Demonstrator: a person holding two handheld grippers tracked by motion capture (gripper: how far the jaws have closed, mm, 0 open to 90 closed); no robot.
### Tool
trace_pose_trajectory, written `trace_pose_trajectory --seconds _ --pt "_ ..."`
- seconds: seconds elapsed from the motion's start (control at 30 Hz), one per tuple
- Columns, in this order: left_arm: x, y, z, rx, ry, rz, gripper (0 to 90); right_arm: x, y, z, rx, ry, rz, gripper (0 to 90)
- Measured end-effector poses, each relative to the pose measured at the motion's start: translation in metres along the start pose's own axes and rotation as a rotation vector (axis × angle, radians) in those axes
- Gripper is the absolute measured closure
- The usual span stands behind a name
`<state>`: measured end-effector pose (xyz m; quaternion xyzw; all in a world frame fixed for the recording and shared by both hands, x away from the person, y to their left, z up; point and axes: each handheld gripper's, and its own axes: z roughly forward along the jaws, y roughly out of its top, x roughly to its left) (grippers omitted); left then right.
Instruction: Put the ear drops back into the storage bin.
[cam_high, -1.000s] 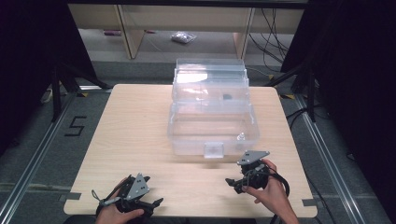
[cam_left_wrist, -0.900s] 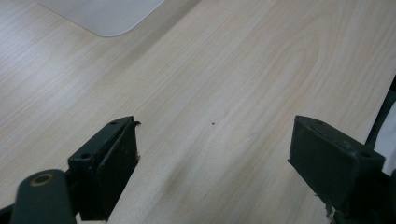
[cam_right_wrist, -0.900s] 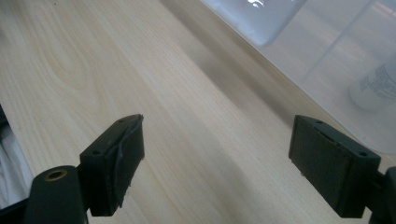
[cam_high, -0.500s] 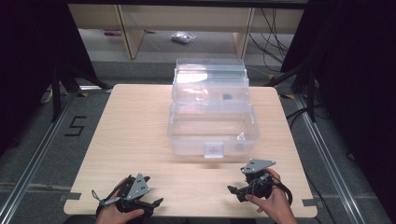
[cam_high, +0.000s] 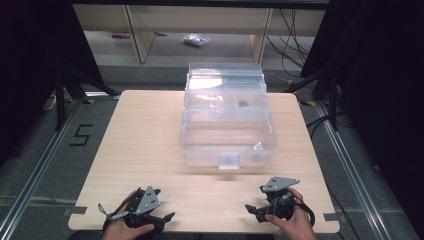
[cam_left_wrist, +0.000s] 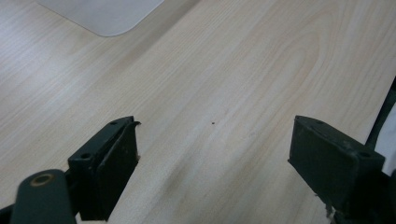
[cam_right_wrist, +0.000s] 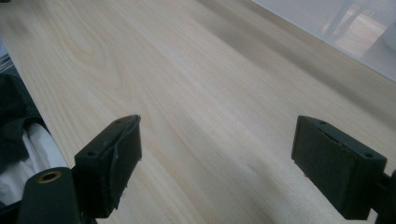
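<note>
Drawn back toward the lower right of the high view, the right gripper (cam_high: 255, 207) now sits farther from the clear plastic lidded storage box (cam_high: 227, 135) than a second ago; the left gripper (cam_high: 162, 212) has stayed at the lower left. Both pairs of black fingers (cam_left_wrist: 109, 163) stand wide apart, holding nothing, just over the pale wood-grain bench (cam_high: 145, 135). Grey floor, a "5" marking (cam_high: 80, 135) and cables (cam_high: 295, 30) surround the bench. The transparent box sits at centre frame, its lid raised behind, with a small dark object (cam_high: 243, 104) in it.
</note>
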<state>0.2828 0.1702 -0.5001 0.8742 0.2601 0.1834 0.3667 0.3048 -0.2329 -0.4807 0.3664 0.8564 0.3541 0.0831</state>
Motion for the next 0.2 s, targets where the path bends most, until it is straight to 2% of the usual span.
trace_pose_trajectory --seconds 0.03,0.13,0.2 --pt "0.0000 0.0000 0.0001 0.000 0.000 0.000 15.0 -0.0032 -0.0001 0.0011 -0.012 0.000 -0.034 17.0" --pt "-0.0002 -0.0002 0.0003 -0.006 -0.003 -0.004 15.0 -0.0028 -0.0002 0.0023 -0.006 -0.006 -0.027 16.9" --pt "-0.0012 -0.0007 0.0007 -0.004 0.001 -0.022 15.0 -0.0043 0.0000 0.0028 -0.017 -0.005 -0.050 16.9"
